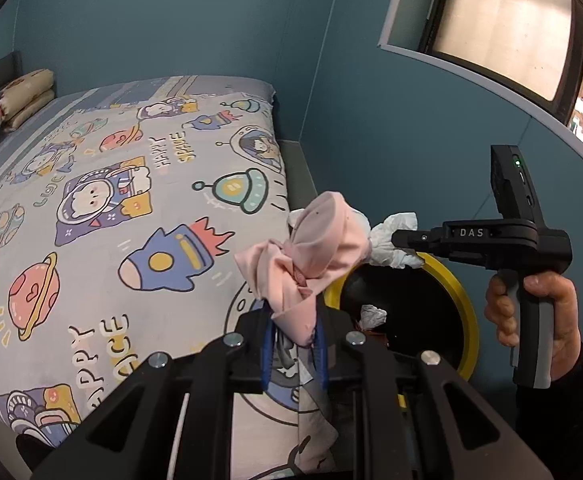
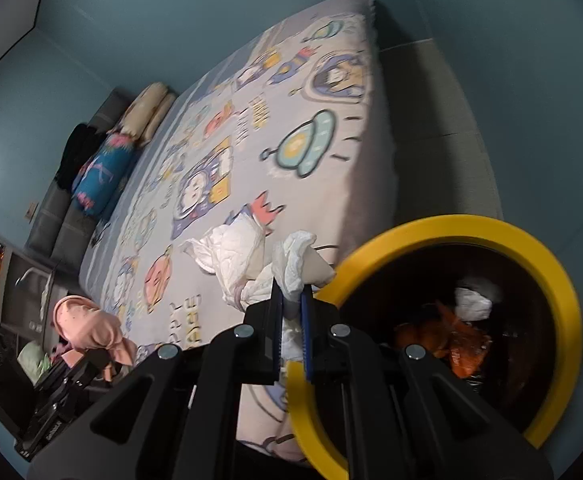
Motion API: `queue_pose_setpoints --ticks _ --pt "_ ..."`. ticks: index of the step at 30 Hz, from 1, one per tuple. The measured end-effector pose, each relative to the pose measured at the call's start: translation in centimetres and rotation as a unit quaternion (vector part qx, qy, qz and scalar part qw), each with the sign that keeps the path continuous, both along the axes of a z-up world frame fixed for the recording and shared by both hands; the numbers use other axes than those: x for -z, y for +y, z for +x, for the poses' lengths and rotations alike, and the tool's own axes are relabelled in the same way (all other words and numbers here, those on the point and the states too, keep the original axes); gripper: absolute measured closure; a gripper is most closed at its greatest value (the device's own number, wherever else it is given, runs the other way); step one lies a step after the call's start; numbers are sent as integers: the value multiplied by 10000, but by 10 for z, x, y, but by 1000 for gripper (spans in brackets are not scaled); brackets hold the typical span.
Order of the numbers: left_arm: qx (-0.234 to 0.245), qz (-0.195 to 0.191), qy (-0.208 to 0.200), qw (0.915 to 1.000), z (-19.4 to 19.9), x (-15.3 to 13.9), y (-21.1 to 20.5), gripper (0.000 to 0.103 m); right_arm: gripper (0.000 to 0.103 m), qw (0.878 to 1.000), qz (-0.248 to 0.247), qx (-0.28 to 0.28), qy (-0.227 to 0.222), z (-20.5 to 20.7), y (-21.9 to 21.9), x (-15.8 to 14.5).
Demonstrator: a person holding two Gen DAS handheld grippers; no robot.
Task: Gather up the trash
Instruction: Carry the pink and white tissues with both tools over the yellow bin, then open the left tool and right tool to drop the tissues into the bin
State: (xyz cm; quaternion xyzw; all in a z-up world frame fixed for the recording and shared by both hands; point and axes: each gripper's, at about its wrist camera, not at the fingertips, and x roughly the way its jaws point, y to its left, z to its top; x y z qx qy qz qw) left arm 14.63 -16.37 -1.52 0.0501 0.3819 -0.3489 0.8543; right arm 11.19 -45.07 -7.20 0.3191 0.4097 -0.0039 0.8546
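The left tongs [image 1: 293, 344] pinch a bunched pale pink cloth [image 1: 311, 256] over the corner of the bed with its space-cartoon printed sheet [image 1: 103, 200]. The right tongs [image 2: 291, 320] pinch a crumpled white tissue wad [image 2: 243, 256] at the near edge of the round black bin with a yellow rim [image 2: 531, 240], which stands just beside the bed. Inside lie another white wad [image 2: 473, 304] and what looks like orange wrapping [image 2: 459, 344], though the bin's depth is dim.

A bed with a grey cartoon space-print cover [image 1: 103, 200] stands against teal-blue painted walls [image 1: 171, 20], under a grey-framed frosted window [image 1: 503, 20].
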Motion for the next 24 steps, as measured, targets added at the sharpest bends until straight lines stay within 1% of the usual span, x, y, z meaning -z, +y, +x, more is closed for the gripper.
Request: queue_pose_setpoints --ticks 3,7,12,19,24 --pt "99 33 2 9999 -3 0 -13 88 96 9998 -66 203 -53 -13 -11 0" --pt "261 118 -5 9996 -7 4 -33 88 96 9974 -464 539 -128 -27 -19 -3" --pt "502 153 76 9986 -11 12 -59 88 96 9957 -542 746 -103 -40 -30 4" --pt "939 247 217 9950 -19 37 -103 88 96 9951 -391 894 145 -48 -46 27" --pt "1153 246 510 9917 -23 59 -124 87 95 9944 -269 974 302 -47 -54 43"
